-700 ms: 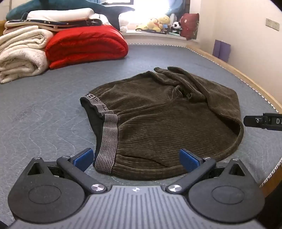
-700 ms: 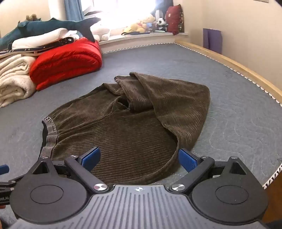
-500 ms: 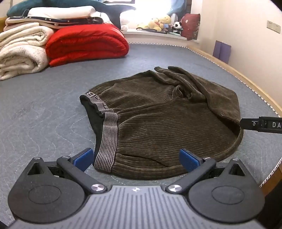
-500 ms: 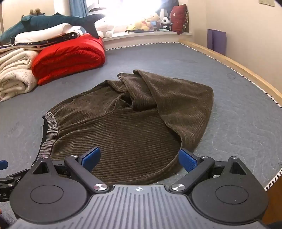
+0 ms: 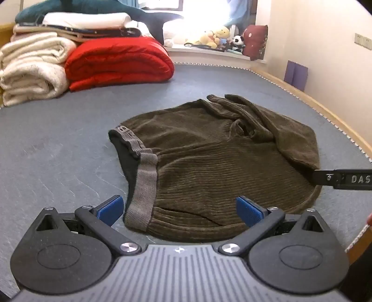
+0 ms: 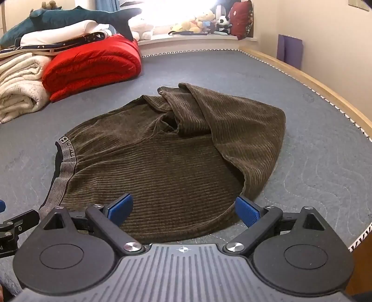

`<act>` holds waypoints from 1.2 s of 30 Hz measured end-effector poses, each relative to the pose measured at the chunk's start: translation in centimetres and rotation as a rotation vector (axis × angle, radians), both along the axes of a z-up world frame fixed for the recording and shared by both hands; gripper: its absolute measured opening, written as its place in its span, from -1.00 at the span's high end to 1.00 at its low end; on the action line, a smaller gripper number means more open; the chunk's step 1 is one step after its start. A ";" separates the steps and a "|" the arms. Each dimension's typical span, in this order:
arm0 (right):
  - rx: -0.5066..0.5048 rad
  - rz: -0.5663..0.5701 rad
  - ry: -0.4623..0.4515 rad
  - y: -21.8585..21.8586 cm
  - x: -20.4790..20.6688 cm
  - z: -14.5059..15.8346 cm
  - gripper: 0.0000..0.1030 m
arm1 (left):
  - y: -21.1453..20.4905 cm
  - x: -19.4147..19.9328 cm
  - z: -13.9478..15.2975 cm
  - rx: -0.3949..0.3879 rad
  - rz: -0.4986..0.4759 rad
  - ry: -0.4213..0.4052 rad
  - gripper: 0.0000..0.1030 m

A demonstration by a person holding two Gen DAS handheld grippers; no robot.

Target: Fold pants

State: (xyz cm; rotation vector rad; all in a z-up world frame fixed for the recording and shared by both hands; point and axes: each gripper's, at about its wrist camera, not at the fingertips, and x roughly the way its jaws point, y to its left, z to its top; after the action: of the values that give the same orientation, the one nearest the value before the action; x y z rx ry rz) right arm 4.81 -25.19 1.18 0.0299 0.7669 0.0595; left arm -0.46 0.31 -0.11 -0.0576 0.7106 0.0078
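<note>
Dark brown corduroy pants (image 5: 220,162) lie partly folded on the grey quilted mattress (image 5: 58,144), legs doubled back over the body, grey elastic waistband (image 5: 144,181) at the left. They also show in the right wrist view (image 6: 176,162). My left gripper (image 5: 179,209) is open and empty, just above the near waistband corner. My right gripper (image 6: 183,210) is open and empty, over the pants' near right edge. Part of the right gripper (image 5: 344,178) shows at the right edge of the left wrist view.
A red folded quilt (image 5: 118,62), cream blankets (image 5: 30,72) and a plush shark (image 6: 69,18) are stacked at the far left. Stuffed toys (image 5: 216,37) sit on the windowsill. The mattress's wooden edge (image 6: 325,90) runs along the right.
Both grippers have lowered and moved slightly forward toward the pants' near edge. The pants have not moved. Both stay open.
</note>
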 end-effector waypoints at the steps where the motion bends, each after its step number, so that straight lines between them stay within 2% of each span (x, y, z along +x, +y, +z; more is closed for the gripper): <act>1: -0.003 0.002 0.001 0.0 0.0 0.0 -0.85 | 0.1 0.1 0.0 -0.021 -0.009 0.008 -1.00; 14: -0.007 0.009 0.005 0.2 -0.1 0.1 -0.85 | 0.2 0.3 -0.1 -0.059 -0.043 0.032 -1.00; 36: -0.006 0.006 0.003 0.3 -0.1 0.1 -0.85 | 0.0 0.3 0.0 -0.071 -0.053 0.042 -1.00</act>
State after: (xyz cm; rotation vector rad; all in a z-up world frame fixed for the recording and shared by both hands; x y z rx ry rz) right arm 4.69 -24.93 1.29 0.0220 0.7706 0.0634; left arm -0.16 0.34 -0.12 -0.1069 0.7541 -0.0673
